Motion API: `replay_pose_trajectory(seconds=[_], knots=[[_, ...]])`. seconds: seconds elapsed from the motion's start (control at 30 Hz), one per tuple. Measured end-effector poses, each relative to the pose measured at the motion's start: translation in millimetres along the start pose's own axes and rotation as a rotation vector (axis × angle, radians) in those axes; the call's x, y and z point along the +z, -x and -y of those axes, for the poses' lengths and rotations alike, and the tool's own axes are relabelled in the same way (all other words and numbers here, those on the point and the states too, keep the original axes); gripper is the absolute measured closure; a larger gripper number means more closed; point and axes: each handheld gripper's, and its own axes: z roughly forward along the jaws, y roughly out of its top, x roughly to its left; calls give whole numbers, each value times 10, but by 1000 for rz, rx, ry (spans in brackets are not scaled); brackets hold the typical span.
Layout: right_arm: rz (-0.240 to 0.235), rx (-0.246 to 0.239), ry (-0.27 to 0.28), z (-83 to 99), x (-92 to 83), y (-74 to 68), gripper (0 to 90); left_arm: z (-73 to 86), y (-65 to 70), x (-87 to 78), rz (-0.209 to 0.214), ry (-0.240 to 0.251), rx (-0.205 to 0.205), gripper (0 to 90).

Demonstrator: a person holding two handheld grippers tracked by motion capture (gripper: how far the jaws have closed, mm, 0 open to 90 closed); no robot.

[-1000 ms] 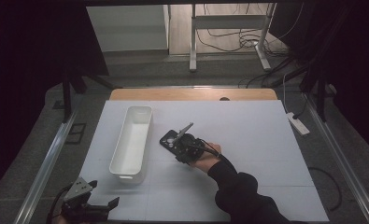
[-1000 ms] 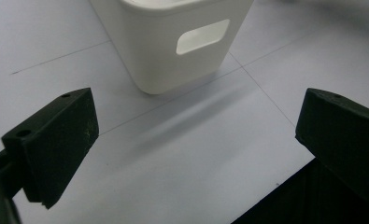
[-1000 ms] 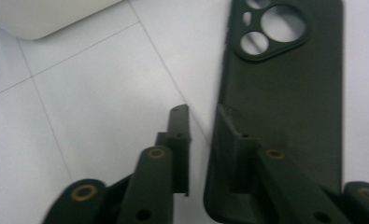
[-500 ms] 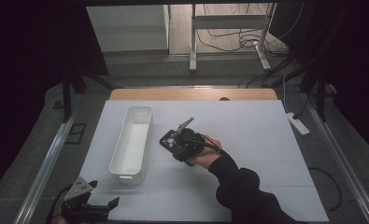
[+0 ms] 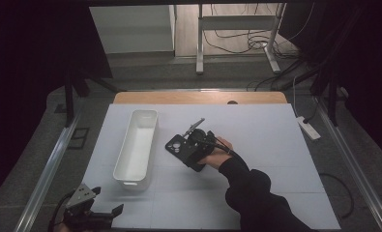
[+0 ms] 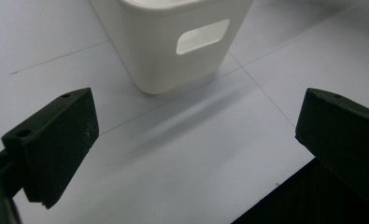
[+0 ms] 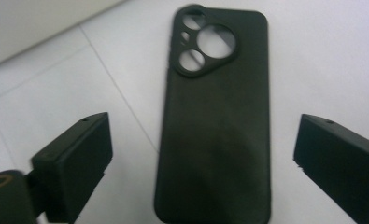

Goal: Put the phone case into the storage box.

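A black phone case (image 7: 215,126) lies flat on the white table, camera cut-outs at its far end. My right gripper (image 7: 203,140) is open, its jaws wide on either side of the case and its pads apart from it; they have just been opening. From above, a hand holds the right gripper (image 5: 191,145) over the phone case (image 5: 175,145) near the middle of the table. My left gripper (image 5: 106,215) rests at the front left corner, open with nothing between its jaws. The left gripper (image 6: 196,126) faces the near end of a white bin (image 6: 173,37).
The long white bin (image 5: 136,145) stands left of the case, its length running away from me. A wooden strip (image 5: 198,97) borders the table's far edge. Metal rails (image 5: 48,174) run along both sides, and a power strip (image 5: 308,128) lies off the right edge.
The right forearm has shifted slightly. The phone case and the bin lie where they were. The left gripper has not moved.
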Motion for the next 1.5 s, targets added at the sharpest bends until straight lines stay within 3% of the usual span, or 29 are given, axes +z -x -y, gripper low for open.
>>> replay_pose_trajectory(seconds=[0.4, 0.8, 1.23, 1.5], knots=[[-4, 38, -22, 11, 37, 183, 0, -1, -1, 0, 1, -1, 0, 2], [-18, 37, -52, 0, 140, 190, 0, 0, -1, -1, 1, 0, -1, 2], [-34, 24, -98, 96, 396, 126, 0, 1, -2, -1, 1, 0, -1, 2], [-11, 6, -100, 151, 470, 97, 0, 0, -1, 1, 1, -2, -1, 2]])
